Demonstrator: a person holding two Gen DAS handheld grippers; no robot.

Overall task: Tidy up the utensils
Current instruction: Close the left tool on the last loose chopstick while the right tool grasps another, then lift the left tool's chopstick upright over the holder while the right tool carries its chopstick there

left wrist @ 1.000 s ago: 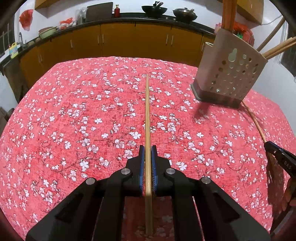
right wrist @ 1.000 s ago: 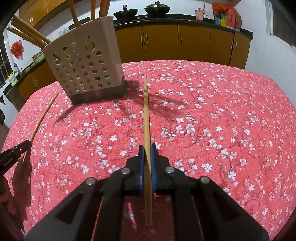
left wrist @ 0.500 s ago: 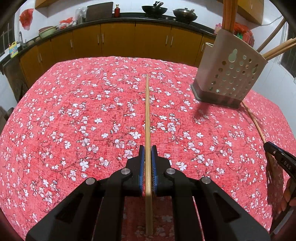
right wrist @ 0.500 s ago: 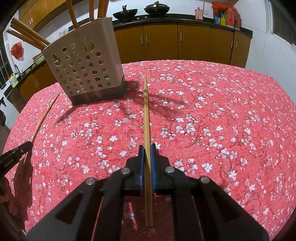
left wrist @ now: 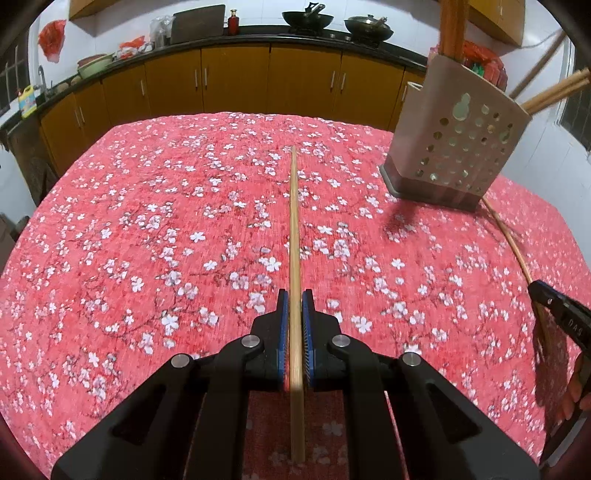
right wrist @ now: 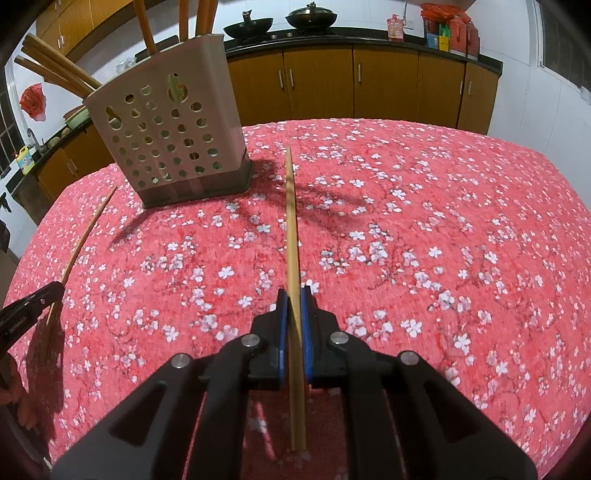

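My left gripper (left wrist: 294, 301) is shut on a wooden chopstick (left wrist: 294, 221) that points forward above the table. My right gripper (right wrist: 294, 297) is shut on a second chopstick (right wrist: 290, 214), also pointing forward. A beige perforated utensil holder (left wrist: 458, 147) stands at the far right in the left wrist view and at the far left in the right wrist view (right wrist: 166, 140). Several wooden chopsticks stick out of its top. Each view shows the other gripper at its edge, the right one (left wrist: 561, 317) and the left one (right wrist: 26, 310), with its chopstick.
The table wears a red cloth with white blossoms (left wrist: 166, 221). Behind it runs a row of yellow-brown kitchen cabinets (left wrist: 236, 81) under a dark counter with two woks (right wrist: 280, 22), bottles and bags.
The right gripper has moved a little nearer to the holder, which looks larger in its view. The left gripper has barely moved. Both still hold their chopsticks.
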